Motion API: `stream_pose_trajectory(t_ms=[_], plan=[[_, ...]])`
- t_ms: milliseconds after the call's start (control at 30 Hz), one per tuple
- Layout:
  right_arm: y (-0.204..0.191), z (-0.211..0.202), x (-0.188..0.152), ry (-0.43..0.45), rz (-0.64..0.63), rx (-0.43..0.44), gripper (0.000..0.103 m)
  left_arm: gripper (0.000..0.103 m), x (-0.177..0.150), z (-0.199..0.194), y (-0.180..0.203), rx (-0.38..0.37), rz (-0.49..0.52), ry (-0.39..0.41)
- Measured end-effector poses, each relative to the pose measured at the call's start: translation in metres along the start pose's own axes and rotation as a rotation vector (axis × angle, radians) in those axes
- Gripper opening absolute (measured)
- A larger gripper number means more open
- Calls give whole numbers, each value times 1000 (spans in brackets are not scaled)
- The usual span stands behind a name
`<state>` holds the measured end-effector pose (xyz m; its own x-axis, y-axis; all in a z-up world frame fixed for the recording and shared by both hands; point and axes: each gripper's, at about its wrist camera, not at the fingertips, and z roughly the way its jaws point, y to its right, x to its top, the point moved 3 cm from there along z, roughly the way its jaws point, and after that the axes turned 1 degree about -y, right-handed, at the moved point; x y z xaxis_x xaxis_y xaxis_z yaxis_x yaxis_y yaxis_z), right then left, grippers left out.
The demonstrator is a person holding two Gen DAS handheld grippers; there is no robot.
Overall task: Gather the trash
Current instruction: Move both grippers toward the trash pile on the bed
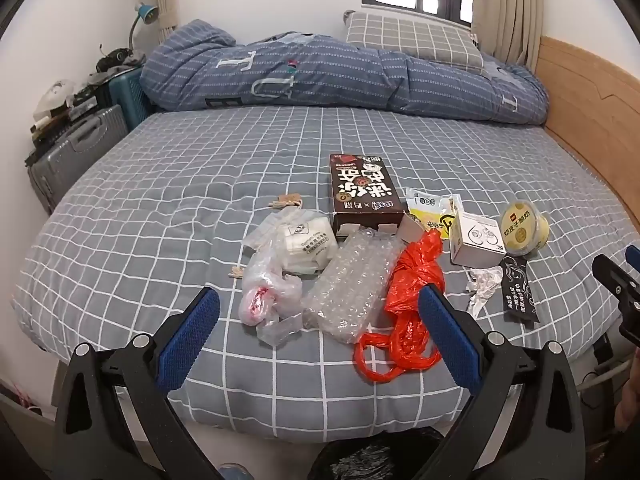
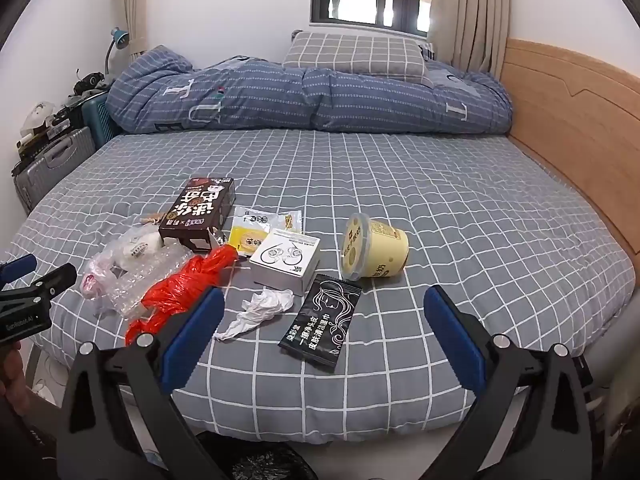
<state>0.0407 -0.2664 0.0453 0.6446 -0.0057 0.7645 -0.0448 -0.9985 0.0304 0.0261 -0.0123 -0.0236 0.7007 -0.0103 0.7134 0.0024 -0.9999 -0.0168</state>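
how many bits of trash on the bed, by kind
Boxes: 2, brown box, white box
Bags and wrap: 3, red bag, clear bag, bubble wrap
Packets: 2, yellow, black
Cup: 1
Tissue: 1
Total: 9

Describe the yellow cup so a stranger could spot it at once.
Start at the grey checked bed and find the litter near its front edge. At the right end of that litter lies the yellow cup, tipped on its side: the only round tub among flat boxes and wrappers.

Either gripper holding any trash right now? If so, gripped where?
Nothing held. Left gripper and right gripper are both open and empty above the bed.
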Motion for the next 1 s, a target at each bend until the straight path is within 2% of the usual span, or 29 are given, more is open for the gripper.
stream_pose_trajectory(t_ms=[767, 1000], plan=[[5, 0, 2, 15, 17, -10, 96, 97, 1, 0, 2, 9, 8, 13], [6, 0, 2, -13, 0, -27, 96, 97, 1, 0, 1, 9, 9, 18]])
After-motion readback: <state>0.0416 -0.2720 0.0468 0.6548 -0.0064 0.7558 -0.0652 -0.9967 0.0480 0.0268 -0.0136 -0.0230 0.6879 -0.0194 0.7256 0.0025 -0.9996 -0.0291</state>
